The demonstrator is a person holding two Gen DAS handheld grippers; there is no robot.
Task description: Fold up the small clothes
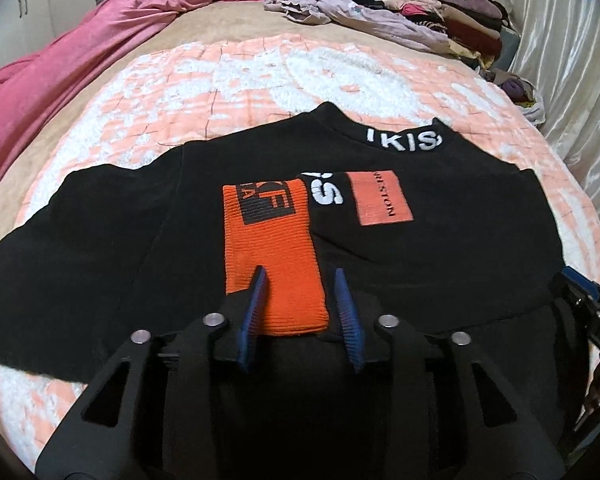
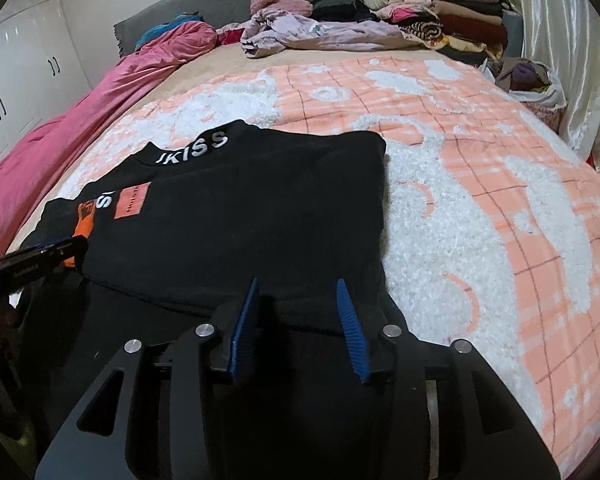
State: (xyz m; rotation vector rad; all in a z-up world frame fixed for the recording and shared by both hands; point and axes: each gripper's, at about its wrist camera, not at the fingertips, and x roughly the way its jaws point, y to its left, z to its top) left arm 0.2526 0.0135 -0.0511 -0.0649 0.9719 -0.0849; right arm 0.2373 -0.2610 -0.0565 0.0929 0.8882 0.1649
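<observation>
A black shirt (image 1: 120, 220) (image 2: 240, 208) lies flat on the bed, its white-lettered collar at the far side. One sleeve is folded inward, so its orange ribbed cuff (image 1: 276, 248) (image 2: 85, 224) lies on the shirt beside an orange patch (image 1: 380, 200). My left gripper (image 1: 300, 274) hovers over the cuff's near end, open, with the cuff lying between its blue fingers (image 1: 258, 292). My right gripper (image 2: 298, 282) stands open over the shirt's near right hem, its pads not pressing the cloth. Each gripper shows at the edge of the other's view: right (image 1: 588, 300), left (image 2: 40, 258).
The bed carries a peach and white blanket (image 1: 260, 76) (image 2: 460, 200). A pink duvet (image 1: 60, 68) (image 2: 80, 120) is bunched along the left. Loose lilac clothes (image 1: 340, 8) and a folded stack (image 2: 440, 12) sit at the far end. A shiny curtain (image 1: 560, 80) hangs on the right.
</observation>
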